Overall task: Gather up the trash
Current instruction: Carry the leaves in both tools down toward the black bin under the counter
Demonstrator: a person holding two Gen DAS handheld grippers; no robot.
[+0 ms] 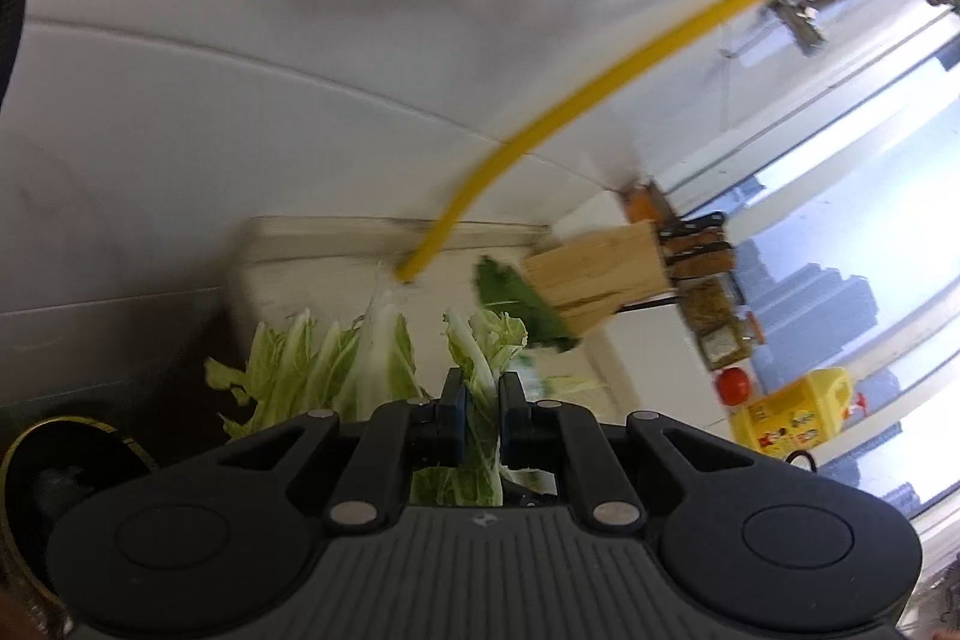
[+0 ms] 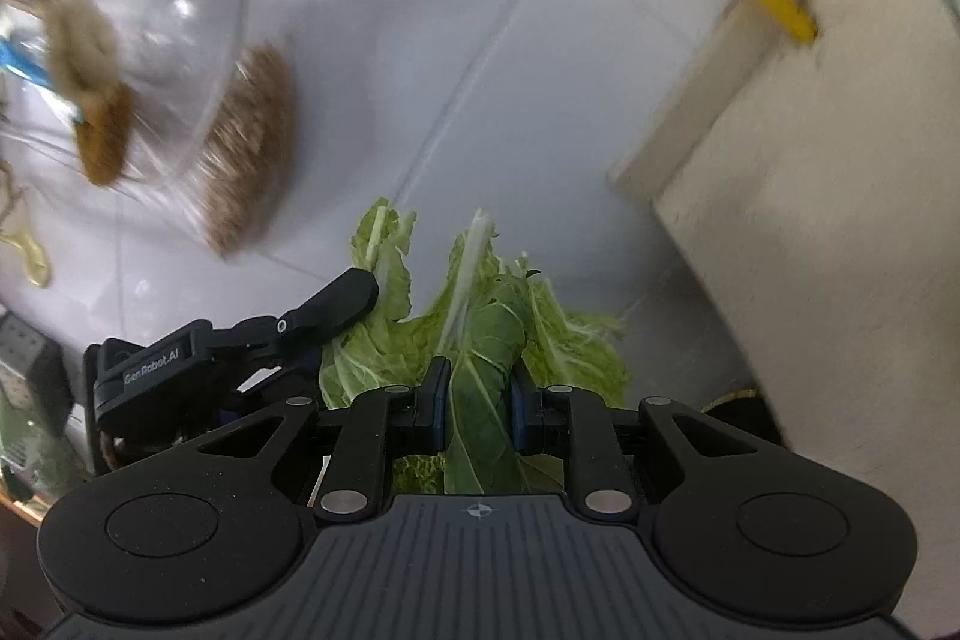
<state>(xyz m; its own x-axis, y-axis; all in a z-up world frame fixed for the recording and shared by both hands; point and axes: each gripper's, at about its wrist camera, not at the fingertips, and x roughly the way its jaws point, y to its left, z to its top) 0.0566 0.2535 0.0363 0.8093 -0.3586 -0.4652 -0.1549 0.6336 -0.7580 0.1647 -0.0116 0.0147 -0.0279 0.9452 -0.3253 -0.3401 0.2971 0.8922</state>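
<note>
Left gripper (image 1: pixel 480 403): clamped on pale cabbage leaves (image 1: pixel 336 358)
Right gripper (image 2: pixel 478 400): clamped on a dark green leaf (image 2: pixel 483 340) among the cabbage
Leaves: held beside the cutting board (image 2: pixel 810 232)

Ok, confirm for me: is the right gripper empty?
No, the right gripper has its jaws shut on a dark green leaf, with pale cabbage leaves bunched behind it.

Daylight enters from the windows (image 1: pixel 852 244) at the far right and is overexposed there. The white wall tiles (image 1: pixel 240 40) look bright. Motion blur smears the yellow hose (image 1: pixel 600 82) and the brush (image 2: pixel 246 148). Fisheye distortion bends straight lines, and the corners are dark.
</note>
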